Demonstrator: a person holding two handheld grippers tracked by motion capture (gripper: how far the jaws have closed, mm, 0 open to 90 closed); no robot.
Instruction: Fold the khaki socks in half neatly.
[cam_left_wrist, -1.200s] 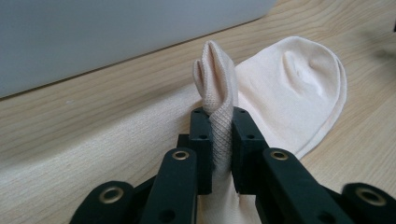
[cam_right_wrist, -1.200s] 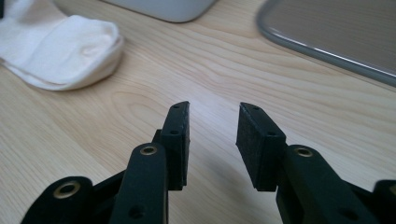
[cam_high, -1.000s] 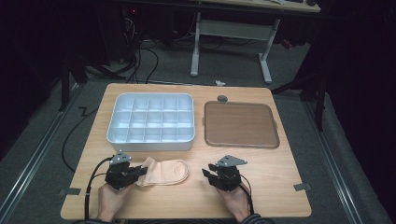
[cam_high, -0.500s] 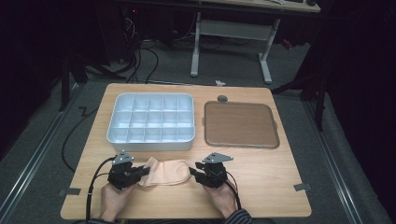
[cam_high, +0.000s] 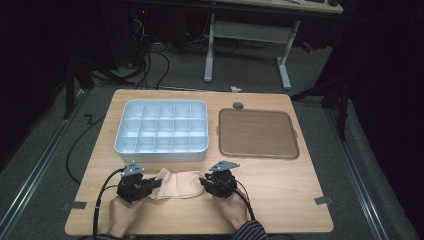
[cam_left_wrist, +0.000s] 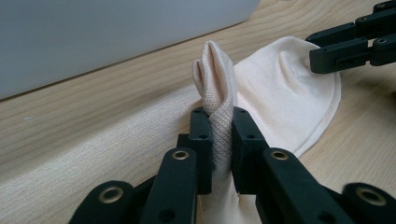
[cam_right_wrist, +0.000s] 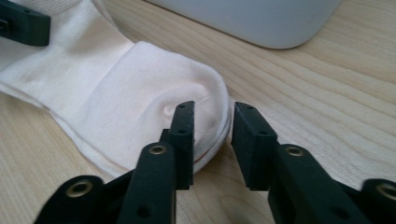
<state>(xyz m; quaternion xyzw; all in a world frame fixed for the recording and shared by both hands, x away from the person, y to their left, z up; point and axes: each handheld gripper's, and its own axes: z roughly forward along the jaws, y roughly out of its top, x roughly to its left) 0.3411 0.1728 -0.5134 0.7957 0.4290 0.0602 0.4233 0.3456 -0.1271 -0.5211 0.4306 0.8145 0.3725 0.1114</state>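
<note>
So the sock (cam_high: 180, 183) is lying flat near the front edge of the table (cam_high: 280, 195), stretched left to right between the two hands, just in front of the white divided tray (cam_high: 162, 131). The left gripper (cam_left_wrist: 219, 140) is clamped tight on the sock's left end, with the ribbed cuff bunched up and poking out between its jaws. Over on the right, the right gripper (cam_right_wrist: 212, 137) has its jaws straddling the rounded toe end: one is pressing down on top of the fabric, the other sits just off the edge, so there's a gap and it isn't pinching yet, though the jaws have just been closing in. My read is this is the grab-both-ends step, probably before folding or lifting the sock. Next move looks like finishing that squeeze on the toe without pushing the fabric away, since it's thin and slides on the wood. The brown tray (cam_high: 257, 133) sits to the right of the white one, farther back and well apart from all this.
</note>
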